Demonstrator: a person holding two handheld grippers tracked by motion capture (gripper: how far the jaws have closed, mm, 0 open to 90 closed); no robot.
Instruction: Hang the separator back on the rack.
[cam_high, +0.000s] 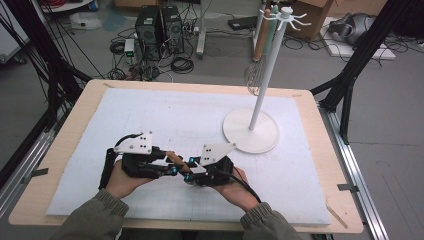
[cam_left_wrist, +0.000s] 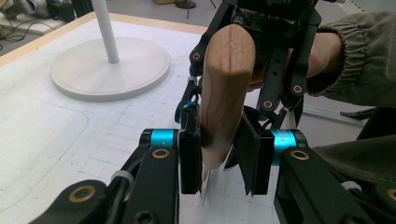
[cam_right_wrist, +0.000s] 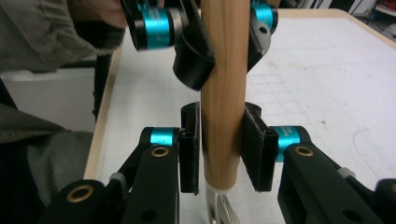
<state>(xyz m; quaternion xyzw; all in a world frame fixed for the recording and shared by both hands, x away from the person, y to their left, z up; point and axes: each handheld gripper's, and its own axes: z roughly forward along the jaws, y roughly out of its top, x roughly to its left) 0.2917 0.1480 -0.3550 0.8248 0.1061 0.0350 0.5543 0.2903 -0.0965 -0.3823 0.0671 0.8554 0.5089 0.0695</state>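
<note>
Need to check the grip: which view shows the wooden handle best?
The right gripper view: the wooden handle runs full length between both pairs of jaws. The left gripper view shows its rounded end; the high view shows a small brown sliver.

A wooden-handled utensil (cam_right_wrist: 223, 93) stands between my two claws above the white gridded mat, its smooth, pale, round-sectioned handle running along both sets of pads; a silvery metal part joins the handle's lower end.
</note>
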